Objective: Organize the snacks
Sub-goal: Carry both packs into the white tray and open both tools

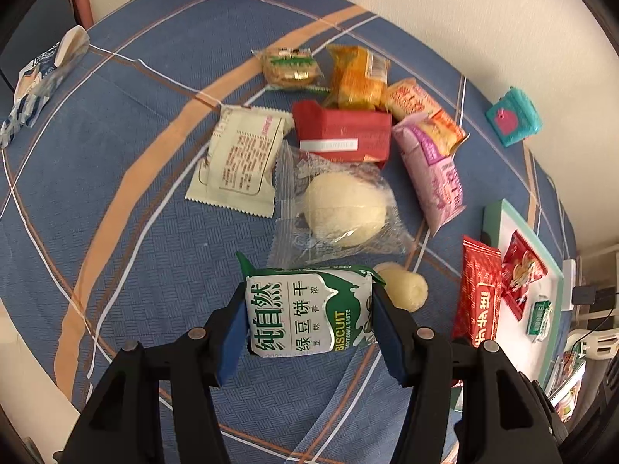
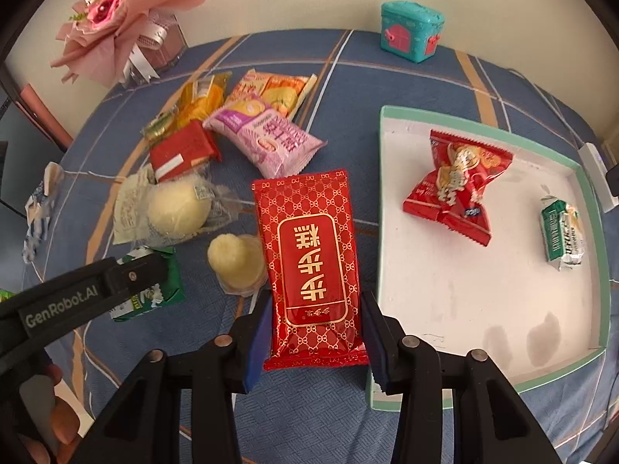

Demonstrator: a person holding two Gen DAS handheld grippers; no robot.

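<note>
My left gripper (image 1: 309, 301) is shut on a green and white biscuit packet (image 1: 305, 313), held a little above the blue checked tablecloth (image 1: 135, 232). My right gripper (image 2: 315, 309) is shut on the near end of a long red and gold cake packet (image 2: 309, 247), just left of the white tray (image 2: 464, 290). The tray holds a red twisted packet (image 2: 456, 189) and a small green biscuit packet (image 2: 563, 232). The left gripper (image 2: 116, 282) also shows at the right wrist view's left edge.
Loose snacks lie heaped mid-table: a pale bun in clear wrap (image 1: 344, 208), a cream sachet (image 1: 240, 158), a red pack (image 1: 340, 131), a pink packet (image 1: 433, 170), orange packets (image 1: 359, 77) and a jelly cup (image 2: 236, 263). A teal chest (image 2: 410, 31) and pink bouquet (image 2: 116, 19) stand by the wall.
</note>
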